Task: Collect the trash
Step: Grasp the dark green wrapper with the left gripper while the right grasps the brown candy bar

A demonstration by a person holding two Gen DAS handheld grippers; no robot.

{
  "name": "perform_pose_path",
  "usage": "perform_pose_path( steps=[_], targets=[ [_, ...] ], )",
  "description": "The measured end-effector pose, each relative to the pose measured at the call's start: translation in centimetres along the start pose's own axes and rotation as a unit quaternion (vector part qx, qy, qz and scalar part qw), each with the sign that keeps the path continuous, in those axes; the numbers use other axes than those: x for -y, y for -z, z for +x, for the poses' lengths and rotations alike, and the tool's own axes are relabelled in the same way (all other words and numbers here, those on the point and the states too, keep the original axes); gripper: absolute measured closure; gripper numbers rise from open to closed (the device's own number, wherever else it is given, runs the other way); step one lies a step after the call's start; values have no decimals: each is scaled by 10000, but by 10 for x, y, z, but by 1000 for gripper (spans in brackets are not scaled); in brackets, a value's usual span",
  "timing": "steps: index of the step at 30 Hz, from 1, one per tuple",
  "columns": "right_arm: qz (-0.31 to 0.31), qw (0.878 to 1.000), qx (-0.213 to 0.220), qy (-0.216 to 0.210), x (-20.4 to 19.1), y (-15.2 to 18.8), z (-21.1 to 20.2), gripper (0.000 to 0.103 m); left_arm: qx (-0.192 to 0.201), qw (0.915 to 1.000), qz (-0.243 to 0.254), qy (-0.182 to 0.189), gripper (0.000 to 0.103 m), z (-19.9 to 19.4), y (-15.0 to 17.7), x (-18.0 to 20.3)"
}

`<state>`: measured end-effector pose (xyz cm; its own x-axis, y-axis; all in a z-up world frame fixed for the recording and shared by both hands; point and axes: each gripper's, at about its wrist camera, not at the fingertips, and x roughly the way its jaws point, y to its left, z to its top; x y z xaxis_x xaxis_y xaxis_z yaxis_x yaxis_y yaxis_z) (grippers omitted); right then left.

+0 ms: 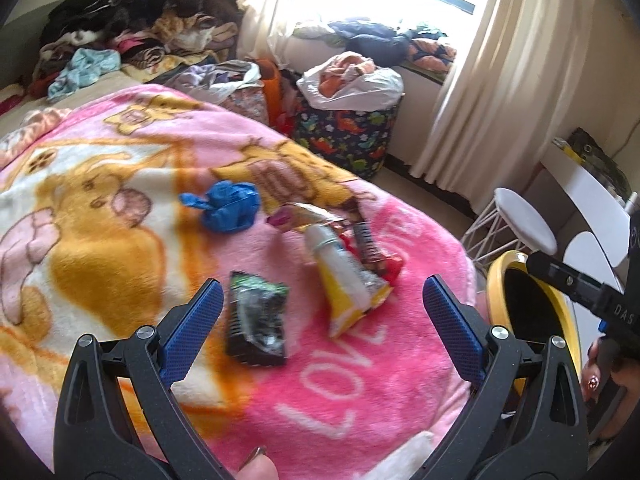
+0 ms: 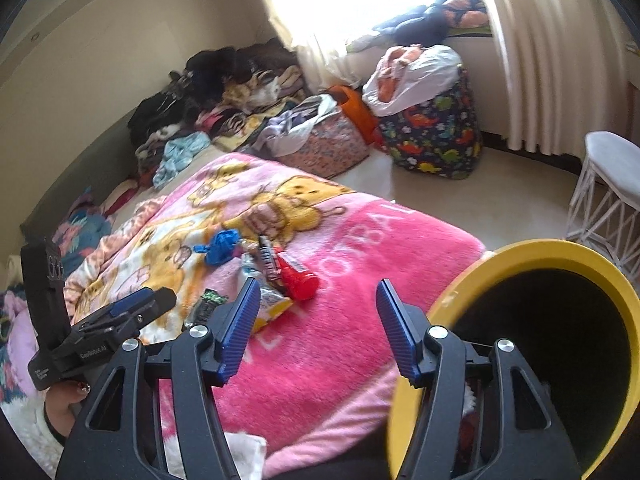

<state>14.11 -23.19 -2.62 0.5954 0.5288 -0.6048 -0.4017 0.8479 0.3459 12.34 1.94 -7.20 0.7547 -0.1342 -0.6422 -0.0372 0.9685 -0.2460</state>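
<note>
Several pieces of trash lie on a pink cartoon blanket (image 1: 120,184): a crumpled blue glove (image 1: 228,206), a black and green wrapper (image 1: 256,320), a yellow and white wrapper (image 1: 348,288), a dark wrapper (image 1: 368,248) and a red piece (image 2: 298,276). My left gripper (image 1: 324,296) is open just short of the black and green wrapper, with nothing between its fingers. My right gripper (image 2: 316,316) is open over bare pink blanket (image 2: 340,280), beside a yellow bin (image 2: 520,252) at its right, whose dark mouth faces the camera. The same blue glove (image 2: 222,246) lies further back.
A dinosaur-print hamper (image 1: 348,136) with a white bag on top stands on the floor past the bed, next to a floral basket (image 2: 324,144). A white wire stool (image 2: 612,192) stands at the right. A pile of clothes (image 1: 140,12) fills the bed's far end by the curtain (image 1: 500,80).
</note>
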Motion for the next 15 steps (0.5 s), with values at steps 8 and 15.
perform_pose_path(
  steps=[8,15],
  targets=[
    [-385,9981,-414,-225,-29,-11,54,54,-238,9994,-183,-162,18,11,10,-26],
    [-642,9948,-759,-219,-40,-22,98,58,-519,9979,-372,-76,37,23,20,-43]
  ],
)
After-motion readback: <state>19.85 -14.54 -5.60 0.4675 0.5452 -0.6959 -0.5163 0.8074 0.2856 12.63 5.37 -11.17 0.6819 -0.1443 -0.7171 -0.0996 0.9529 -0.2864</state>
